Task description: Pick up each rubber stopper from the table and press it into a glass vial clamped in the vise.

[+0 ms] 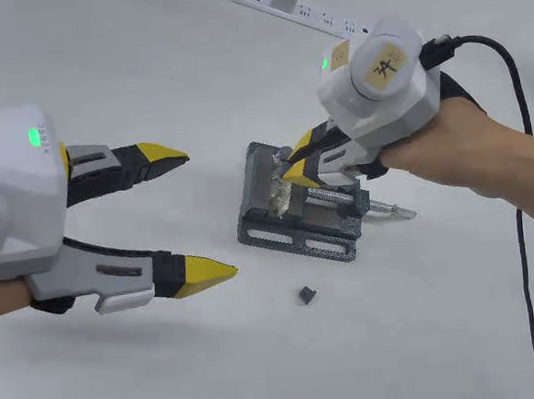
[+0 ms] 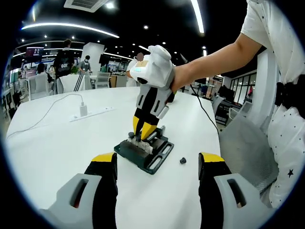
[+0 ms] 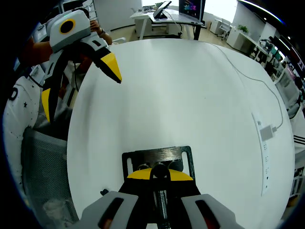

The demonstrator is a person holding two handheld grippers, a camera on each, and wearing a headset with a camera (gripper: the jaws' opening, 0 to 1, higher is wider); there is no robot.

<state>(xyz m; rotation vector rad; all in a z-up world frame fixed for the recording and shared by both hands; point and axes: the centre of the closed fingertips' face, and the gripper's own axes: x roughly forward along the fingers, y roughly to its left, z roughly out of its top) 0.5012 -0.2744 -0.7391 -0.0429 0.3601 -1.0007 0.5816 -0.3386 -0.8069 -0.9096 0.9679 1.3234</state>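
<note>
**Left jaws wide apart, right jaws pinched over the vise**

Nearest the camera, at the left edge of the head view, the left gripper (image 1: 209, 213) hangs above the white surface (image 1: 145, 61). Its two yellow-tipped jaws are spread wide with nothing between them, and they point toward the middle of the frame.

The right gripper (image 1: 293, 161) comes in from the upper right, gripped by a hand, and angles down to the vise (image 1: 297, 232) at the centre. Its jaws are drawn close together on a small dark stopper (image 3: 159, 172), right at the top of the vise. In the right gripper view the yellow tips meet around that dark round piece, just above the vise's screw.

A glass vial (image 1: 279, 196) sits clamped between the vise's plates, just under the right gripper's tips.

A second stopper (image 1: 307, 295) lies on the surface below the vise in the head view, near it but apart.

A white power strip (image 1: 279, 3) lies along the top edge, and a black cable (image 1: 527, 234) runs down the right side.
</note>
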